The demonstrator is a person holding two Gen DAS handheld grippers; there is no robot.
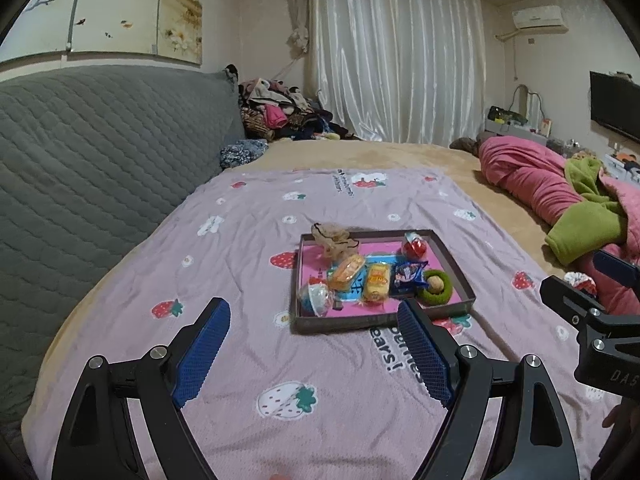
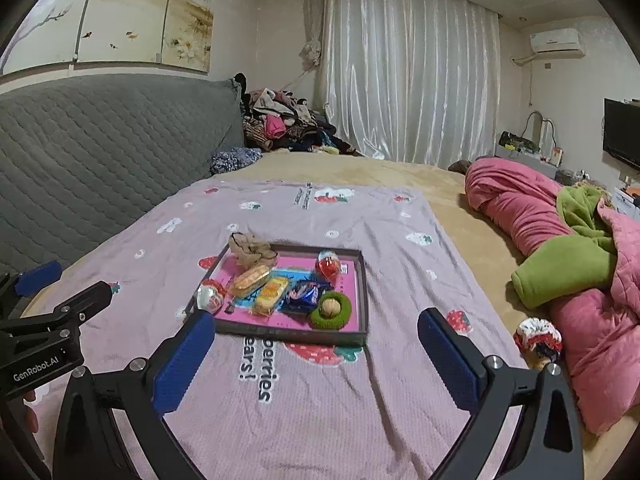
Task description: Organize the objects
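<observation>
A shallow tray (image 2: 362,292) with a dark rim and a pink printed floor lies on a lilac strawberry-print blanket (image 2: 320,400) spread over the bed, ahead of both tools. Inside it sit a beige scrunchie (image 2: 250,250) at the far left corner, draped partly over the rim, a red egg-shaped capsule (image 2: 329,266) toward the far right, two yellow wrapped snack cakes (image 2: 262,284) side by side in the middle, a blue snack packet (image 2: 305,294) just right of them, a green knitted ring (image 2: 331,310) with a walnut-like ball in its hollow at the near right, and a second capsule toy (image 2: 209,294) at the near left edge. A red-and-white scrunchie (image 2: 538,338) lies outside the tray, off to the right beside the pink quilt (image 2: 520,204). The left tool (image 1: 314,356) hovers above the blanket with its blue pads spread wide, nothing between them; the right tool (image 2: 316,360) hangs likewise — wide apart and empty — just short of the tray's near rim.
</observation>
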